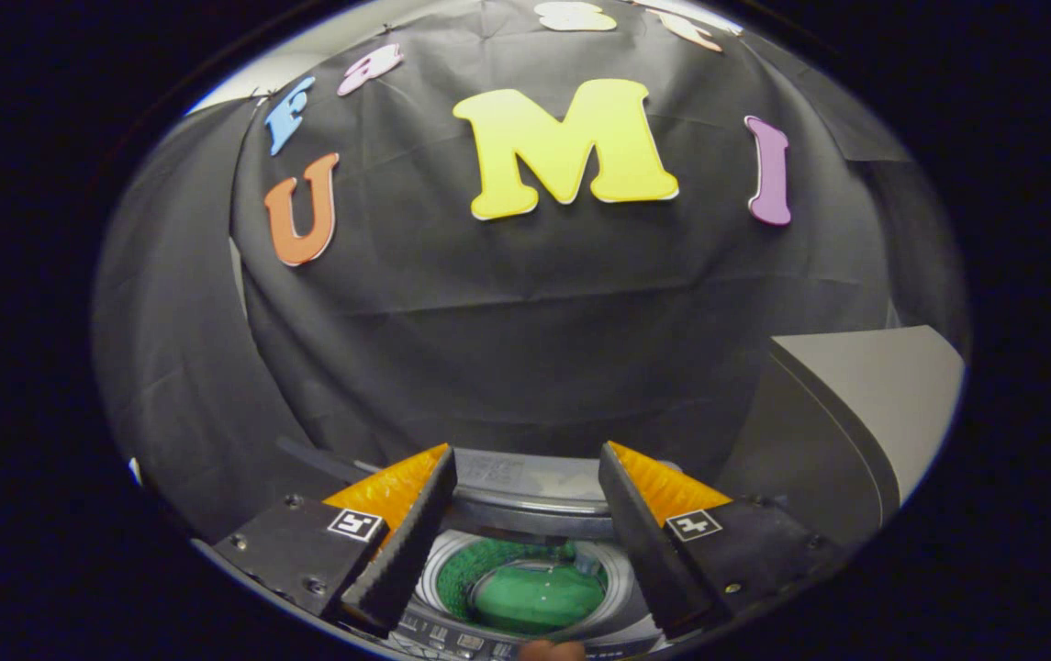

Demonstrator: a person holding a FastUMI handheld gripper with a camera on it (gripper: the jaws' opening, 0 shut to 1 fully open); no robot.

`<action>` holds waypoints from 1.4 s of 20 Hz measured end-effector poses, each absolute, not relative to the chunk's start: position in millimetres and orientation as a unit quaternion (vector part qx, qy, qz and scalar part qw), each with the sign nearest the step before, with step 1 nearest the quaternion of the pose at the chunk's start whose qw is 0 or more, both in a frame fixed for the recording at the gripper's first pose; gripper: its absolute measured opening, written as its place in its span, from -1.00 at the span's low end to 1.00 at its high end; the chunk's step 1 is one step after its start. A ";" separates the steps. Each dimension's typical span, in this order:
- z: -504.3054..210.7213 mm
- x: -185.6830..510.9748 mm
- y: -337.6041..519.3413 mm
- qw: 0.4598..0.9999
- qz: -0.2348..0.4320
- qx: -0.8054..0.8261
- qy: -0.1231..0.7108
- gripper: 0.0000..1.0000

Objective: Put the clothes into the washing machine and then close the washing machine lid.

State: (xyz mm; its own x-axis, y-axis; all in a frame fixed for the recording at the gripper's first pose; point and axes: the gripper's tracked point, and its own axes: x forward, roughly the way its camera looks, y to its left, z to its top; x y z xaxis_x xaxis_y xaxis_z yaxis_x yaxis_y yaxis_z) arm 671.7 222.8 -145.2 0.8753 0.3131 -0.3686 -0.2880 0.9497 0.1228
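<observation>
1. In the gripper view, the gripper (525, 514) is hovering above the washing machine (525, 500), its two fingers standing wide apart and clasping nothing.
2. Between and below the fingers, the round drum opening (525, 588) is showing, with green clothes (539, 597) lying inside it, so the loading appears to be done.
3. Nearer than the drum, a strip of control buttons (452, 638) is running along the machine's front edge, and a fingertip (551, 650) is peeking in just beside it.
4. Off to the right, a grey slanted panel (865, 404) is standing up; this is likely the open washing machine lid, though its hinge is hidden.
5. Judging by its look, the lid is rigid, smooth and fairly light, so it may slip. Taking hold at its free edge, or pushing down on its flat face, should be swinging it shut without strain.
6. The clothes, being soft and limp, are needing no further grip.
</observation>
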 end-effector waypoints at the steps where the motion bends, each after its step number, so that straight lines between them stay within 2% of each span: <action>1: -142.0 670.6 221.2 0.968 0.155 0.033 0.192 0.94; 7: -131.7 657.8 217.1 0.975 0.142 0.044 0.164 0.94; 12: -109.7 638.9 196.3 0.988 0.119 0.042 0.094 0.94; 19: -77.6 617.7 121.6 0.999 0.031 -0.027 0.024 0.95; 24: -68.7 598.7 90.6 1.000 -0.012 -0.019 0.007 0.94; 28: -74.2 586.5 88.6 1.000 0.003 -0.012 0.020 0.94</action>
State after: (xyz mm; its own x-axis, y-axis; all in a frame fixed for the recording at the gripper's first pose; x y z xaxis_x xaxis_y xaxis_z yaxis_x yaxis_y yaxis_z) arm 586.5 88.6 -74.2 0.9992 0.0047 -0.0395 -0.0056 0.9997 -0.0233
